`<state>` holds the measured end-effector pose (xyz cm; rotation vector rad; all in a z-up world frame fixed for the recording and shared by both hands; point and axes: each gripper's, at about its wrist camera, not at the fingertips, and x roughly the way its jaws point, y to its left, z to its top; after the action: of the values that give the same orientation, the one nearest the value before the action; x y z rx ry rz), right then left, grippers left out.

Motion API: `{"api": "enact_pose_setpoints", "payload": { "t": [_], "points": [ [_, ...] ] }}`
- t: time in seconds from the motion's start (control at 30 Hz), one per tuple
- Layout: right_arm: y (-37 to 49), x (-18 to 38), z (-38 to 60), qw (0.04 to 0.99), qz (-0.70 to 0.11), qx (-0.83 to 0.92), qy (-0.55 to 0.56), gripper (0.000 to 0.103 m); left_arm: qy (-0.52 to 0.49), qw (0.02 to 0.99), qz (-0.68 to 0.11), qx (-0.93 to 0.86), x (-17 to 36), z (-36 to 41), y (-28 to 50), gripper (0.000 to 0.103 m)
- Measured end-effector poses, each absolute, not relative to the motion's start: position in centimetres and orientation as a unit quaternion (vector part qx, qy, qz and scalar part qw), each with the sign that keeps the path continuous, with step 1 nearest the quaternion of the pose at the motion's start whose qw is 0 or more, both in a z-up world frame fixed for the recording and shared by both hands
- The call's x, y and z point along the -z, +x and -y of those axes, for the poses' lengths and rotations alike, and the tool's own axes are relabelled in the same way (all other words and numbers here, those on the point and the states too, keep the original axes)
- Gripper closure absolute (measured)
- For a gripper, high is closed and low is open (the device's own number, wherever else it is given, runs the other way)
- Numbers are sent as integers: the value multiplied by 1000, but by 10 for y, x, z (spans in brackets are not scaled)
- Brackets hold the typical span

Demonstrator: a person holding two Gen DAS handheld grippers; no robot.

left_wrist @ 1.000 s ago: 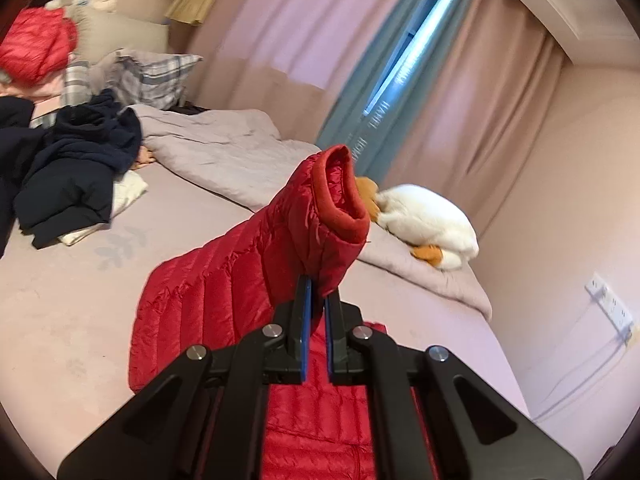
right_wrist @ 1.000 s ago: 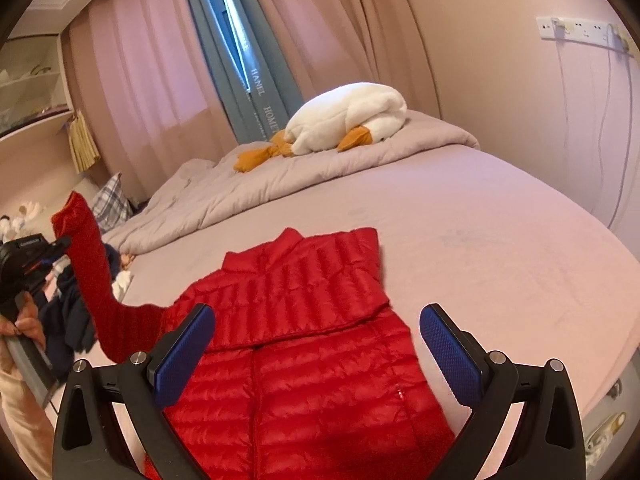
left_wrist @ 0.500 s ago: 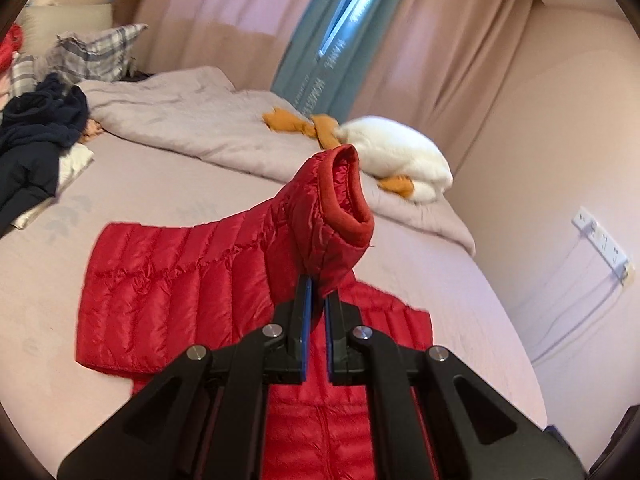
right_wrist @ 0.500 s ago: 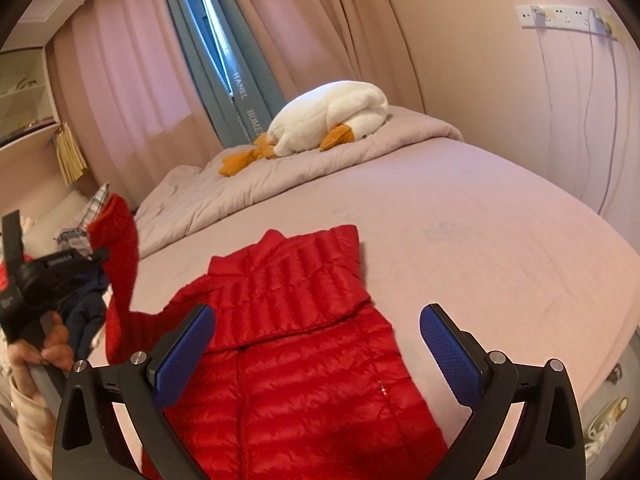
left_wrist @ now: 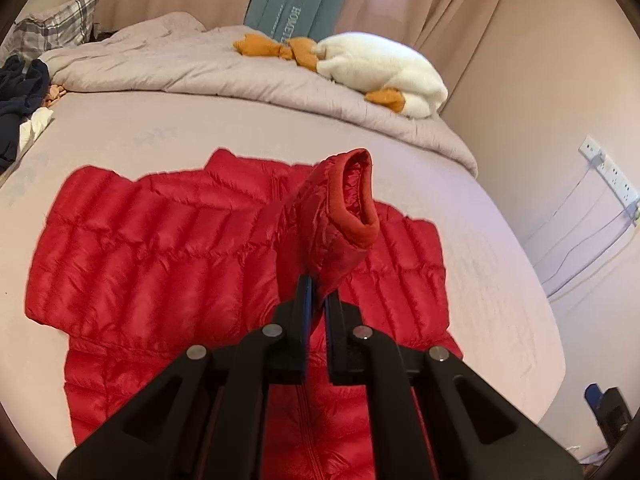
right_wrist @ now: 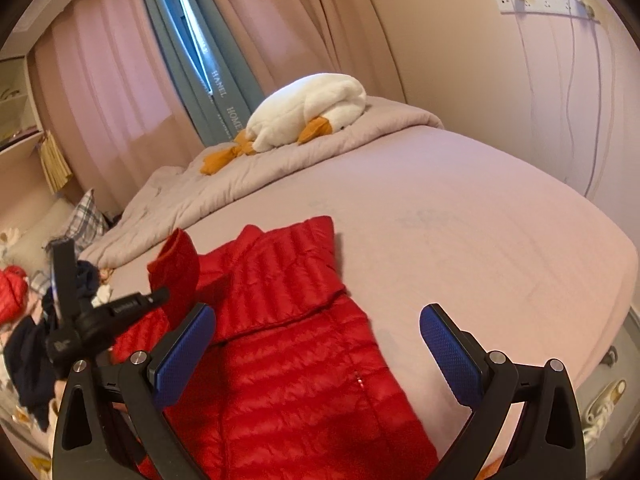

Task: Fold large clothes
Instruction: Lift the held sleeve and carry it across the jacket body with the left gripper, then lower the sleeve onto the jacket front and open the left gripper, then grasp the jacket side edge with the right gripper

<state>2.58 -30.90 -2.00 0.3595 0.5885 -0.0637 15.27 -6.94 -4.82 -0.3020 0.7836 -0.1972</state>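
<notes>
A red down jacket (left_wrist: pixel 160 248) lies flat on the bed, front up; it also shows in the right wrist view (right_wrist: pixel 296 344). My left gripper (left_wrist: pixel 316 300) is shut on the jacket's sleeve (left_wrist: pixel 336 224) near the cuff and holds it raised over the jacket's chest. In the right wrist view the left gripper (right_wrist: pixel 160 294) holds the raised sleeve (right_wrist: pixel 176 268) at the left. My right gripper (right_wrist: pixel 316 344) is open and empty, above the jacket's lower half. The other sleeve lies folded across the chest.
A grey duvet (left_wrist: pixel 192 68) and a white plush goose (left_wrist: pixel 380 68) lie at the bed's far side. Dark clothes (left_wrist: pixel 20 96) are piled at the left. A wall with a power strip (right_wrist: pixel 544 0) and cables runs along the bed's right side.
My left gripper has carried the sleeve to the right, from beside the jacket to over its chest, and lower. My right gripper stays open with little movement.
</notes>
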Motion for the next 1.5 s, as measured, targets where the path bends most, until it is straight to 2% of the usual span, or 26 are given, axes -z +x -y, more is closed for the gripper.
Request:
{"api": "enact_pose_setpoints", "payload": {
  "t": [0.5,0.73,0.8,0.87,1.0,1.07,1.2,1.5],
  "points": [
    [30,32,321,931,-310,39,187,2,-123,883,-440,107,90,92,153,93],
    [30,34,321,929,-317,42,184,2,-135,889,-422,115,68,83,137,47],
    [30,33,320,930,-317,40,183,2,-139,893,-412,116,58,77,131,40],
    [30,32,319,930,-318,38,180,2,-147,897,-401,116,44,67,124,26],
    [29,31,314,932,-316,30,176,2,-162,909,-370,101,20,40,107,12],
    [30,29,311,933,-315,20,174,2,-168,917,-355,77,10,21,97,0],
    [29,27,303,935,-313,10,166,2,-172,926,-336,18,10,-15,72,1],
    [31,31,281,932,-328,-24,149,2,-199,898,-383,-81,54,-82,25,1]
  ]
}}
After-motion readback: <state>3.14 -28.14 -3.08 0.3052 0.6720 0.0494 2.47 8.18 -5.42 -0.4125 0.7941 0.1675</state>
